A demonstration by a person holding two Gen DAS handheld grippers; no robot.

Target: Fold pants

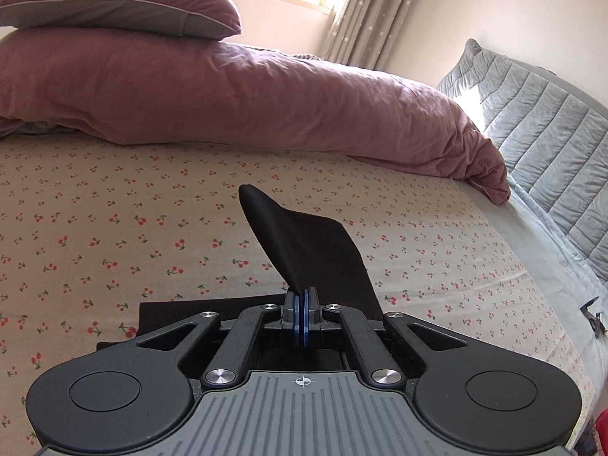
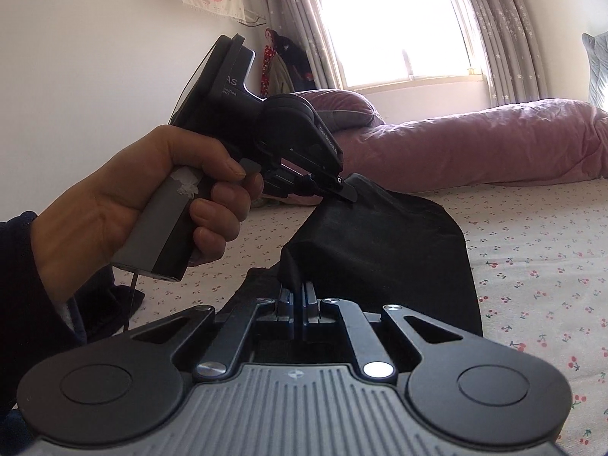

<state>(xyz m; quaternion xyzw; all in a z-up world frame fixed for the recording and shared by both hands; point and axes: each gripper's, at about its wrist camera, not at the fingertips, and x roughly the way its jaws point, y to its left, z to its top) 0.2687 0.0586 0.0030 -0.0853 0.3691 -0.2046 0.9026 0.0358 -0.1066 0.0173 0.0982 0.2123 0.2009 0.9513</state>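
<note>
1. Left wrist view: my left gripper (image 1: 303,306) is clamped tight on a raised edge of the black pants (image 1: 304,243), the rest lying on the cherry-print sheet (image 1: 114,228). I'd judge the fold needs both corners carried level and taut.
2. Right wrist view: my right gripper (image 2: 298,296) pinches the same edge's other corner; the left hand (image 2: 125,205) holds its tool beside it.

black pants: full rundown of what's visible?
The black pants look like plain, matte woven cloth, lying on the cherry-print sheet. One edge is lifted off the bed, pinched in the shut left hand-held gripper and the shut right hand-held gripper, and drapes between them. The rest lies flat below.
</note>
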